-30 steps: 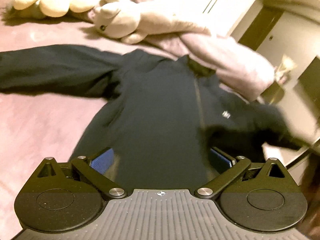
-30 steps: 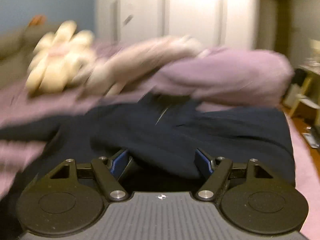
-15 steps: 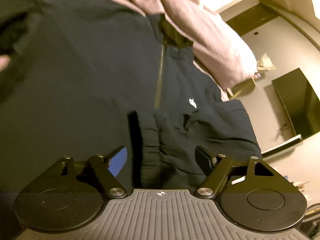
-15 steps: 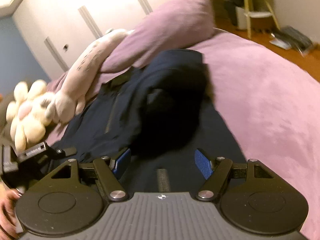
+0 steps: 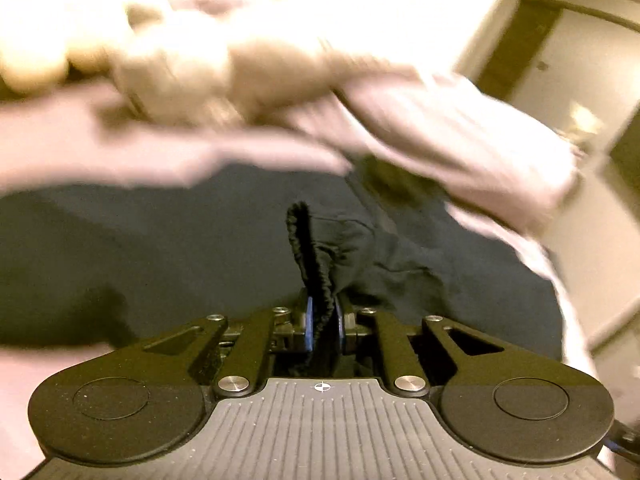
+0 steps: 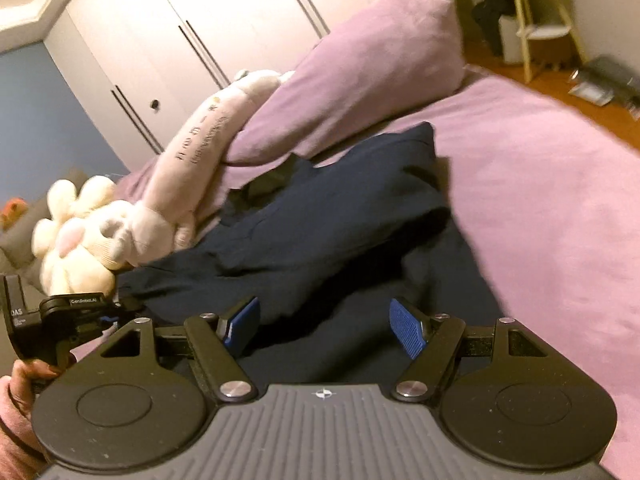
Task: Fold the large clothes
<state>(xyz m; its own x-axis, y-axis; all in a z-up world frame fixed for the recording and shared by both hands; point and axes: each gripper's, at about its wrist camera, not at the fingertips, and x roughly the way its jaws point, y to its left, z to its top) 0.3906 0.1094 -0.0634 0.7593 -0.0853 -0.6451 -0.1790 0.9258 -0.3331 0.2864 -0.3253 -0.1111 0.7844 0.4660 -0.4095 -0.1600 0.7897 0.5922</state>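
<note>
Navy zip-up jacket [image 6: 320, 216] spread on purple bed cover [image 6: 552, 184], left gripper [image 5: 322, 320] jaws pinched on its ribbed black cuff [image 5: 308, 240], right gripper [image 6: 322, 326] jaws wide above jacket, holding nothing.

jacket: dark navy fabric jacket [image 6: 340, 232] on pink-covered bed [image 6: 560, 208], frame centre
pillow: mauve pillow [image 6: 360, 80] behind it
plush: cream plush toy [image 6: 80, 248], left

A purple pillow [image 6: 360, 80] and plush toy [image 6: 132, 216] lie before white wardrobe doors [image 6: 208, 36].
</note>
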